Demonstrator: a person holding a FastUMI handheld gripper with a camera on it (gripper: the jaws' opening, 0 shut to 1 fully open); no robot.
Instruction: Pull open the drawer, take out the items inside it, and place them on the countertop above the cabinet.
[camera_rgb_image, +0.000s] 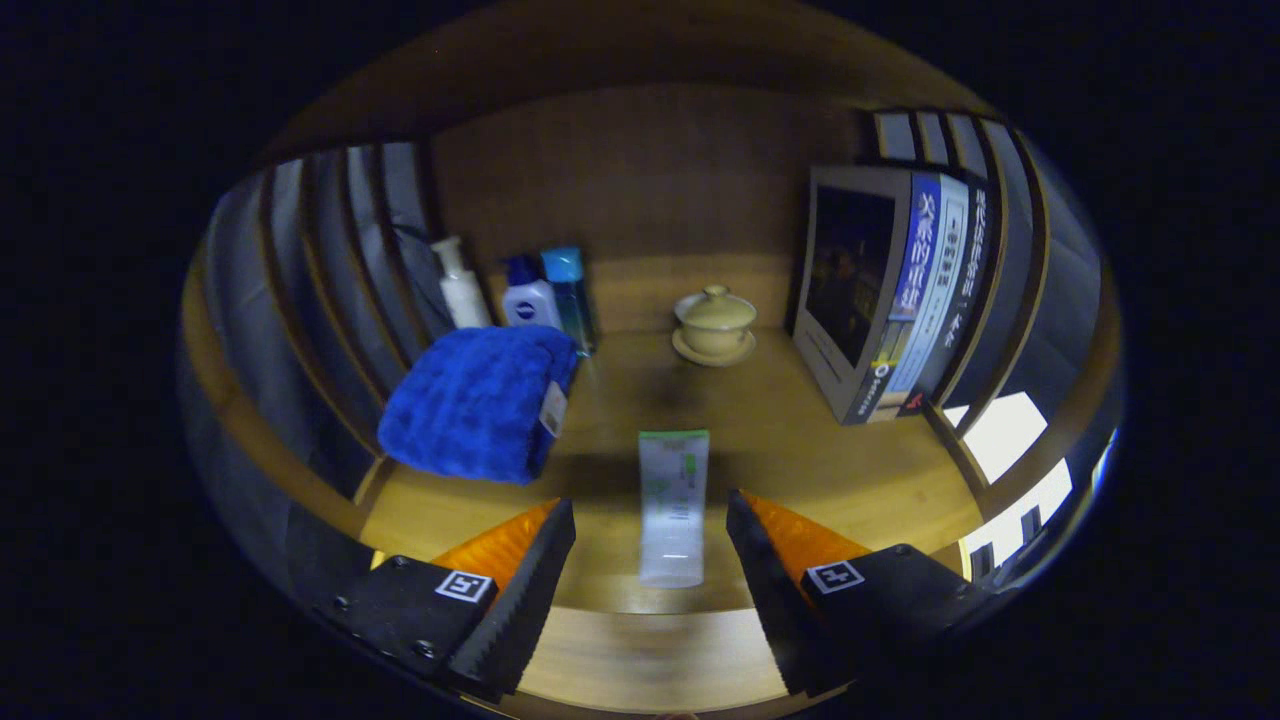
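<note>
My claw (650, 540) hangs open with the squeeze tube (673, 505) lying flat on the wooden countertop (800, 440) between my fingers; it looks light, soft and slick, so I'd pinch its mid-body.

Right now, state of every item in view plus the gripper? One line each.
gripper: open, fingers either side of the tube, not touching it
tube: lying flat on the countertop, between the fingers
countertop: holds all items
blue towel: folded, resting on the countertop
lidded cup: upright on its saucer, lid on
pump bottle: upright at the back
two blue bottles: upright, capped
books: standing upright
</note>
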